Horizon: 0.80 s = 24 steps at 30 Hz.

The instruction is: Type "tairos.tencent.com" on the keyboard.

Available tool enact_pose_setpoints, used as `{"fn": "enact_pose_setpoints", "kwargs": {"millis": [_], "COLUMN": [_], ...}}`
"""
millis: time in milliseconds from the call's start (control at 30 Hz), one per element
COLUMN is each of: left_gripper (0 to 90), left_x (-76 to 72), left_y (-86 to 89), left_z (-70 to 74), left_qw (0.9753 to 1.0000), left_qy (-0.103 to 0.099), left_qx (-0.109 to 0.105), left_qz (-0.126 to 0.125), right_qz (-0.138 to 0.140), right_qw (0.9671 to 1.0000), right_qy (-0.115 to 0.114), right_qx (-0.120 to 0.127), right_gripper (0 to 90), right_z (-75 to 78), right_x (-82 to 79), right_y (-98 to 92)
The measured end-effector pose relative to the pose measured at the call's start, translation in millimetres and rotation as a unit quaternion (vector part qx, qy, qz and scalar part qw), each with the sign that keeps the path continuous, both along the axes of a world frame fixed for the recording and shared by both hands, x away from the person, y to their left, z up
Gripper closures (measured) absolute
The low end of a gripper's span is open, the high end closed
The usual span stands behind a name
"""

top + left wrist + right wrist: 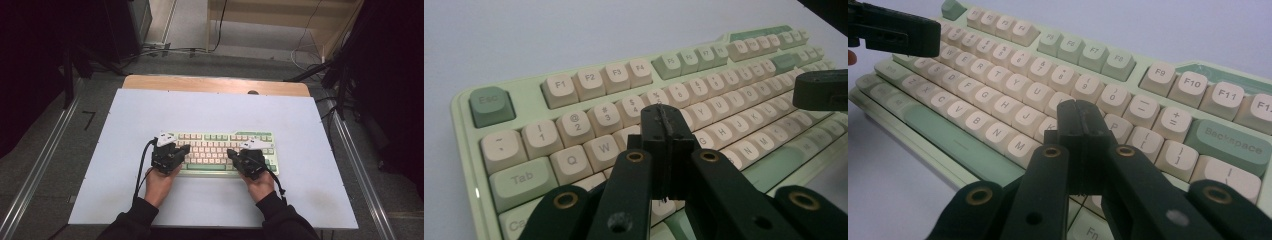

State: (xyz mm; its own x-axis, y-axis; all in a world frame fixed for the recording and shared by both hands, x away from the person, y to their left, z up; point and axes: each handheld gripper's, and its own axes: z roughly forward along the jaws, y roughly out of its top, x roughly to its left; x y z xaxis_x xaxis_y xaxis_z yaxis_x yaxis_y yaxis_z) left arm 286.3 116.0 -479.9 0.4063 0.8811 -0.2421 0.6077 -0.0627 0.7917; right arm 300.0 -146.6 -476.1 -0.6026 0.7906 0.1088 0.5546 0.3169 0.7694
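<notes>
A pale green keyboard [220, 150] with cream and green keys lies on the white table top [210, 110], near its front middle. My left gripper [186, 148] hovers over the keyboard's left end, jaws pressed together with nothing between them; in the left gripper view the left gripper [667, 117] sits above the keyboard [589, 115] around the E and R keys. My right gripper [230, 152] is over the right half, also shut and empty; in the right gripper view the right gripper [1079, 114] hangs above the keyboard [998, 85] near the O and P keys.
The white top rests on a wooden table [215, 84] with its far edge showing. Metal rails [45, 160] run along both sides on the grey floor. Cables [165, 50] and a wooden cabinet [280, 20] lie beyond the table.
</notes>
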Motion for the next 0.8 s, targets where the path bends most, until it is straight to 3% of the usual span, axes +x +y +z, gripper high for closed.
{"fn": "enact_pose_setpoints", "kwargs": {"millis": [800], "left_gripper": [90.0], "left_x": [15.9], "left_y": [-31.8], "left_z": [-5.8], "left_qw": [0.9997], "left_qy": [0.004], "left_qx": [0.015], "left_qz": [-0.020], "right_qz": [-0.001], "right_qw": [1.0000], "right_qy": [-0.003], "right_qx": [0.005], "right_gripper": [88.0], "right_z": [1.9], "right_x": [1.5], "right_y": [4.0]}}
